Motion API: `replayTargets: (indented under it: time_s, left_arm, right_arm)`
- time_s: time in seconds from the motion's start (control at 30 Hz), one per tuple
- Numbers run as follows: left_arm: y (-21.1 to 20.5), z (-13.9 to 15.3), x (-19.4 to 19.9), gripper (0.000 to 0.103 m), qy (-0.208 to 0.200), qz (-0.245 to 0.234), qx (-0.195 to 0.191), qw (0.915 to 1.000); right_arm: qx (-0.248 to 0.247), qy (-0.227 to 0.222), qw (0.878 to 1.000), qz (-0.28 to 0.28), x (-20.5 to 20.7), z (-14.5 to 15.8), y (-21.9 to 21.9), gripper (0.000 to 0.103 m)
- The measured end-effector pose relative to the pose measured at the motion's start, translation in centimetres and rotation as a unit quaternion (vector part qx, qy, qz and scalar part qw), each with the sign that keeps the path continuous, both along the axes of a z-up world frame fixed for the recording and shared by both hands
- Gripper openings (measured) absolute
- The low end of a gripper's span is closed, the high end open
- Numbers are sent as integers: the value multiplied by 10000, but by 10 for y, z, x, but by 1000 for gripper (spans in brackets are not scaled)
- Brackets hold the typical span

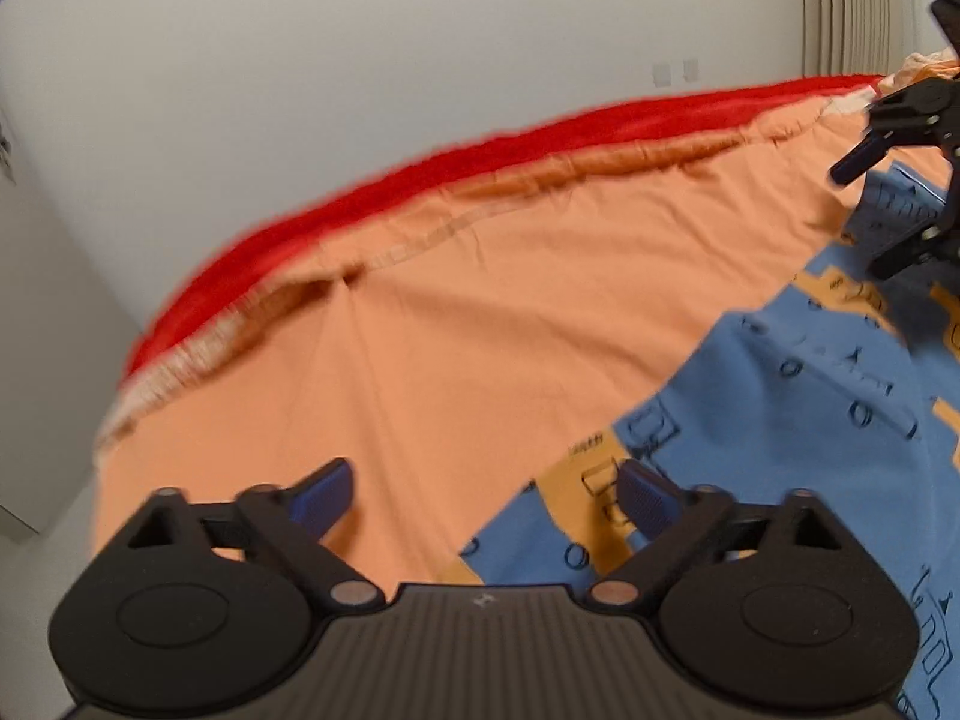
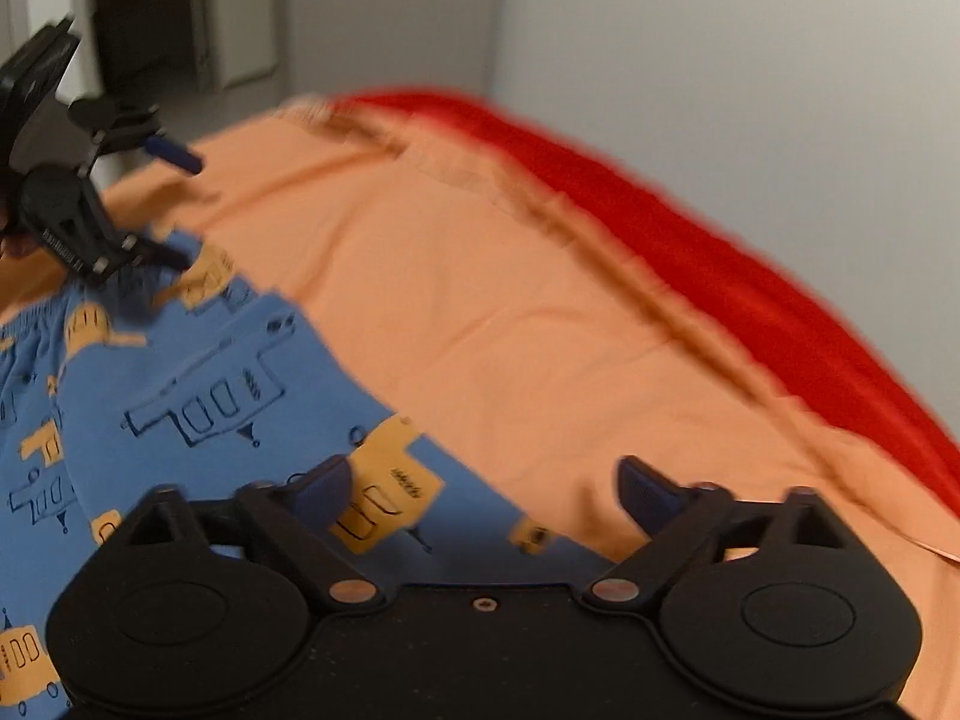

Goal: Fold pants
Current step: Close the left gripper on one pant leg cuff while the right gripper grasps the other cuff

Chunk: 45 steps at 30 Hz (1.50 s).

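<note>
— While both cameras look down over the bed point(image 1: 480, 330), tell me what you have.

— I've got the pants point(image 1: 810, 420) lying flat on the orange sheet point(image 2: 510, 300). They're blue with yellow and dark-outlined prints. In my left view they fill the lower right; in my right view they fill the lower left.

— And your left tool?

— My left tool point(image 1: 483, 495) stands apart, nothing between its blue pads point(image 1: 327, 495). One pad is over bare sheet, the other point(image 1: 645, 495) over the edge of the pants. I can't tell whether either touches the cloth. From the right camera I see that same tool point(image 2: 180, 207) at the far left, above what looks like the gathered waistband end, jaws spread.

— The right one?

— My right tool point(image 2: 486, 495) is apart too, and empty. Its left pad point(image 2: 324, 492) sits over a yellow print on the pants, its right pad point(image 2: 648, 498) over plain sheet, so it straddles the garment's edge. From the left camera it shows at the upper right point(image 1: 864, 210), above the far part of the pants, fingers wide.

— Anything else around?

— A red blanket point(image 2: 750, 270) runs along the far side of the sheet, against a pale wall point(image 1: 360, 60). The pictures are smeared, so fine detail on the prints is lost.
</note>
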<state>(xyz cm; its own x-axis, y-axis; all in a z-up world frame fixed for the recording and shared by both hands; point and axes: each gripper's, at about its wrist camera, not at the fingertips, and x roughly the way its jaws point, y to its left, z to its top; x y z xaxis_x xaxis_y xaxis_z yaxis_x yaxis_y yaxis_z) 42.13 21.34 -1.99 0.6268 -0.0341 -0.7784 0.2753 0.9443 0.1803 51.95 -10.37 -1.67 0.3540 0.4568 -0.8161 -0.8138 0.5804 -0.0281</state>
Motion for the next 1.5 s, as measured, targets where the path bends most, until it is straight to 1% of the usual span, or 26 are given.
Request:
replayTargets:
  time_s: [0.07,0.17,0.2,0.23,0.27,0.3,0.33,0.37,0.4,0.47,0.57,0.63,0.73,0.87,0.9,0.97,1.03,1.13,1.17,1.2,1.27,1.3,1.33,1.37,1.43,1.5]
  left_arm:
    - [5,-6,5,83,230,-155,-131,9995]
    - [13,-8,7,79,282,-307,-320,9986]
    - [15,-8,8,71,321,-316,-385,9982]
    - [16,-8,9,58,370,-324,-477,9977]
    - [17,-7,10,50,433,-353,-568,9968]
    - [16,-7,10,32,501,-426,-642,9958]
    - [13,-5,9,27,529,-474,-632,9955]
    - [9,-4,6,17,499,-499,-528,9961]
    - [4,-2,2,3,444,-539,-413,9967]
    - [-7,1,-8,2,197,-383,-144,9990]
    - [-16,11,-28,1,-378,198,26,9991]
    - [-16,21,-33,1,-625,542,-51,9966]
    - [-16,38,-28,1,-1018,803,-91,9915]
    - [-13,55,-16,1,-1570,1137,-13,9810]
    - [-14,55,-11,1,-1604,1197,53,9798]
    - [-15,45,3,1,-1403,1254,171,9820]
    - [-10,28,19,1,-1030,1346,209,9853]
    - [7,-2,35,1,-453,1545,-94,9869]
    - [13,-9,35,1,-357,1547,-221,9871]
    - [17,-14,35,1,-323,1543,-293,9871]
    - [22,-18,27,2,-385,1464,-360,9878]
    - [23,-17,27,2,-407,1431,-358,9882]
    - [22,-17,29,2,-394,1415,-358,9885]
    - [23,-17,31,2,-382,1408,-377,9886]
    - [22,-17,33,2,-363,1421,-416,9883]
    - [22,-18,31,2,-387,1430,-454,9879]
  right_arm:
    - [-200,154,9995,192,5,-11,12,68]
    - [-307,235,9984,411,5,-18,17,56]
    - [-281,282,9982,441,5,-19,16,54]
    - [-243,319,9981,457,4,-19,15,49]
    - [-223,327,9981,464,3,-18,14,41]
    - [-202,310,9981,488,0,-18,12,37]
    - [-185,238,9982,525,-4,-17,9,29]
    - [-207,204,9981,539,-8,-16,8,22]
    - [-236,135,9982,535,-10,-16,8,19]
    - [-254,-36,9985,493,-16,-14,8,7]
    - [-234,-304,9987,331,-25,-7,4,1]
    - [-234,-505,9980,307,-31,-2,5,0]
    - [-189,-838,9962,156,-27,8,11,0]
    - [4,-1544,9874,-357,-7,28,25,0]
    - [43,-1710,9840,-500,0,32,29,0]
    - [80,-1834,9803,-730,15,32,39,0]
    - [-2,-1539,9849,-797,31,21,49,0]
    - [-68,-968,9931,-654,43,-5,56,3]
    - [-12,-771,9952,-597,44,-11,55,14]
    - [119,-565,9968,-554,46,-14,52,20]
    - [461,-262,9976,-441,50,-13,44,39]
    - [595,-127,9975,-354,52,-11,41,45]
    - [658,-43,9974,-295,55,-9,38,57]
    - [655,16,9976,-236,58,-9,39,65]
    - [482,47,9987,-173,60,-13,47,66]
    - [219,182,9994,-178,55,-26,54,49]
